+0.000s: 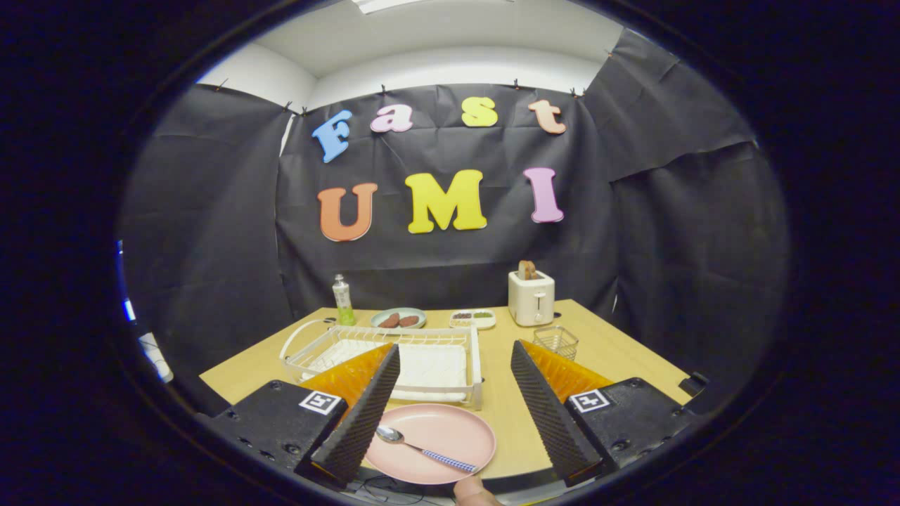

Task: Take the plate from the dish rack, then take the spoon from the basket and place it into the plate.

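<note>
Gripper view: fingers (453, 404) spread wide, holding nothing; metal spoon with blue checked handle (425, 448) lies in round pink plate (450, 432) on wooden surface (506, 407) (task looks complete), white wire dish rack (394, 355) beyond, small wire basket (556, 341) empty

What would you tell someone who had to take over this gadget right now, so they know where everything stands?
Gripper: open, holding nothing, raised above the table's near edge.
Pink plate: out of the white dish rack, flat on the table between the fingers.
Spoon: lying in the plate, bowl toward the left finger, patterned handle toward the near rim.
Wire basket: beyond the right finger, beside the toaster.
Done: plate out, spoon in it.
Left: apparently nothing.
</note>
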Demonstrator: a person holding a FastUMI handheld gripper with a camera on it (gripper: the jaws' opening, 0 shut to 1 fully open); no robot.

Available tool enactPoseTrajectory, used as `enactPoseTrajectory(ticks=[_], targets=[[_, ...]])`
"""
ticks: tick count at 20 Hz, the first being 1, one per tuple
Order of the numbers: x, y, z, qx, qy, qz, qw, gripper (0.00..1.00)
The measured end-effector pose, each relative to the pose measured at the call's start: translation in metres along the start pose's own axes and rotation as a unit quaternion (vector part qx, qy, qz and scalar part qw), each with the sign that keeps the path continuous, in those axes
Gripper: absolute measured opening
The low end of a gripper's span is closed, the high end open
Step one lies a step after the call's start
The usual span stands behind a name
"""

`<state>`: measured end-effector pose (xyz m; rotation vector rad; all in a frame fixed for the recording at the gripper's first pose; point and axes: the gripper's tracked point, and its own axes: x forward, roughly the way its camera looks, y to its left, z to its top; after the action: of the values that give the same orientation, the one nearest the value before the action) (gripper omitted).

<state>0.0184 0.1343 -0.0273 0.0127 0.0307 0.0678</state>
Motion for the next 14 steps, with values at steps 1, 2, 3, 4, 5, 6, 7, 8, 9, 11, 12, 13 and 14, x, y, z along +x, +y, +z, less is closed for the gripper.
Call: enactPoseTrajectory(ticks=[1,2,3,4,5,6,7,8,9,11,12,13,14], targets=[[-0.008,-0.006,0.005,-0.003,-0.003,-0.01,1.0,1.0],[-0.016,-0.009,0.009,-0.006,-0.009,-0.015,1.0,1.0],[-0.024,-0.013,0.016,-0.01,-0.013,-0.021,1.0,1.0],[-0.031,-0.019,0.02,-0.014,-0.017,-0.028,0.999,1.0],[-0.038,-0.024,0.024,-0.016,-0.023,-0.031,0.999,1.0],[-0.047,-0.026,0.029,-0.017,-0.028,-0.032,0.999,1.0],[-0.054,-0.03,0.033,-0.016,-0.034,-0.033,0.999,1.0],[-0.058,-0.035,0.035,-0.015,-0.038,-0.034,0.999,1.0],[-0.064,-0.038,0.038,-0.014,-0.041,-0.034,0.998,1.0],[-0.07,-0.045,0.044,-0.012,-0.049,-0.032,0.998,1.0],[-0.073,-0.049,0.045,-0.013,-0.051,-0.035,0.998,1.0],[-0.075,-0.054,0.045,-0.016,-0.051,-0.037,0.998,1.0],[-0.075,-0.055,0.045,-0.018,-0.052,-0.038,0.998,1.0]])
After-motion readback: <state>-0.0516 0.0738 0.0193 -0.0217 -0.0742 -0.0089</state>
